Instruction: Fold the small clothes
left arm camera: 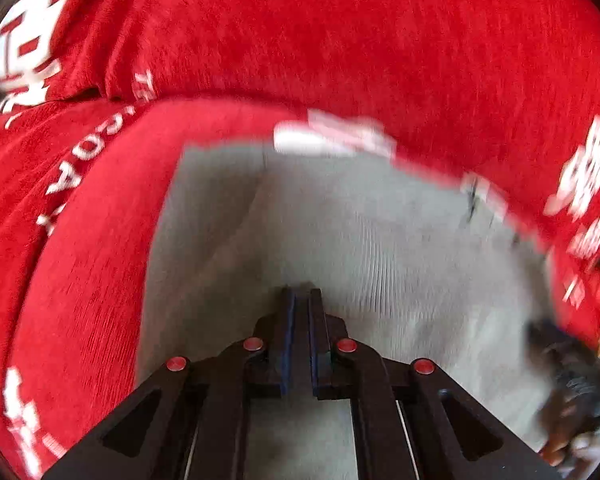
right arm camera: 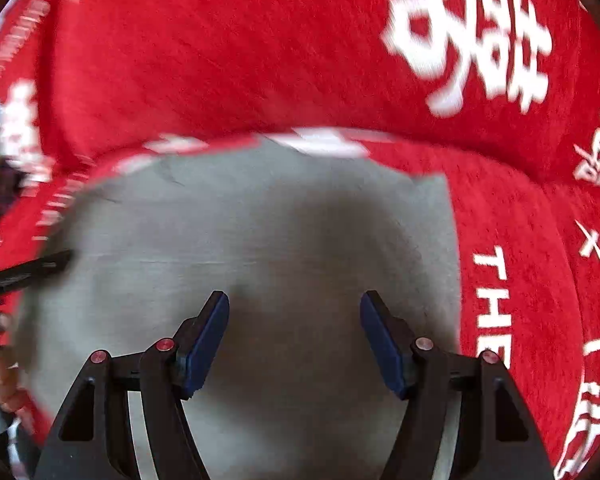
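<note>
- Your left gripper (left arm camera: 300,300) sits at the lower centre of the left wrist view, its blue-padded fingers (left arm camera: 287,340) pressed nearly together with only a thin dark slit between them; whether any cloth is caught in that slit you cannot tell.
- Your right gripper (right arm camera: 294,320) sits at the lower centre of the right wrist view, its two blue pads spread wide apart, with nothing between them.
- Under both grippers lies the pale grey ribbed-knit garment (right arm camera: 260,240), spread flat. It fills the middle and lower part of each view, and in the right wrist view a darker shadow covers its centre, ahead of your open fingers.
- Its far edge runs across mid-frame, with a square corner at the right in the right wrist view.
- Around the garment on the left, top and right is the red chenille cover with white characters and letters (right arm camera: 240,60), rising into a cushion-like bulge in the upper half of each frame.
- At the left edge of the right wrist view, a black finger of your left gripper reaches onto the garment's edge.
</note>
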`<state>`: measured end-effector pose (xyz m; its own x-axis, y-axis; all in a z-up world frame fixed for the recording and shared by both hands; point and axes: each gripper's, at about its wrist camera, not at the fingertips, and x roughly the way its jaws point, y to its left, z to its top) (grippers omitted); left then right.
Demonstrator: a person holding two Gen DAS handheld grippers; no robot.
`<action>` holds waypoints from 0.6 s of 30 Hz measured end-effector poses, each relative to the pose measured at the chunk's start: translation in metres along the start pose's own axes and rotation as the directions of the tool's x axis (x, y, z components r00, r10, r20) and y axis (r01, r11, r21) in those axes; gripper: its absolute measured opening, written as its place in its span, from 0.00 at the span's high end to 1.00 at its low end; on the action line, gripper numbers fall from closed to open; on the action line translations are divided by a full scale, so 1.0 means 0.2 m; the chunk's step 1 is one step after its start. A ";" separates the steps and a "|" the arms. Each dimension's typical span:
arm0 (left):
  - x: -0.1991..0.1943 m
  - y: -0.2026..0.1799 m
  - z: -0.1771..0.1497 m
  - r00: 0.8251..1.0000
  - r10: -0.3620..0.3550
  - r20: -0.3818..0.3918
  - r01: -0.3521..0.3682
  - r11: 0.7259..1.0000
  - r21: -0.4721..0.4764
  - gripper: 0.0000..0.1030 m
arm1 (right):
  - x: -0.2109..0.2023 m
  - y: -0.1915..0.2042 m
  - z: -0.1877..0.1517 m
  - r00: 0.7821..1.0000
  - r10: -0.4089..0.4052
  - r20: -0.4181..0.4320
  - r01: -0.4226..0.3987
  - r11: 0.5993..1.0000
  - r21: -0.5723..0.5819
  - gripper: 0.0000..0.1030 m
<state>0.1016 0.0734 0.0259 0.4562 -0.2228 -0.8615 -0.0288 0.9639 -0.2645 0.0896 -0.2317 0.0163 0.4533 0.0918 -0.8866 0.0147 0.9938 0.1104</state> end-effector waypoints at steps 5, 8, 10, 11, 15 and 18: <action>-0.04 -0.02 0.00 0.998 -0.037 0.042 0.035 0.998 0.045 0.99 | -0.03 0.03 -0.03 0.999 -0.028 0.043 0.029 1.000 -0.013 0.25; -0.15 -0.05 -0.06 0.993 -0.038 0.115 0.029 0.997 0.077 0.99 | -0.11 0.05 -0.11 0.997 0.013 0.072 -0.011 1.000 -0.028 0.25; -0.20 -0.06 -0.11 0.992 -0.015 0.126 0.004 0.996 0.086 0.99 | -0.19 0.05 -0.16 0.995 0.029 0.099 -0.028 1.000 -0.015 0.25; -0.22 -0.05 -0.13 0.995 -0.013 0.104 0.004 0.996 0.086 0.99 | -0.22 0.03 -0.18 0.993 0.040 0.108 -0.040 0.999 -0.005 0.25; -0.29 0.10 -0.29 0.995 -0.081 0.054 0.082 0.997 -0.011 0.99 | -0.37 -0.01 -0.30 0.985 0.082 0.149 -0.089 0.995 0.036 0.25; -0.43 0.16 -0.48 0.979 -0.156 0.130 0.160 0.987 -0.024 0.99 | -0.46 0.01 -0.40 0.979 0.103 0.174 -0.109 0.994 0.022 0.25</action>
<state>-0.0249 0.1100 0.0502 0.5668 -0.3494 -0.7460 0.0235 0.9121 -0.4094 -0.0231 -0.2322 0.0630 0.6006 0.1818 -0.7786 -0.0149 0.9762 0.2164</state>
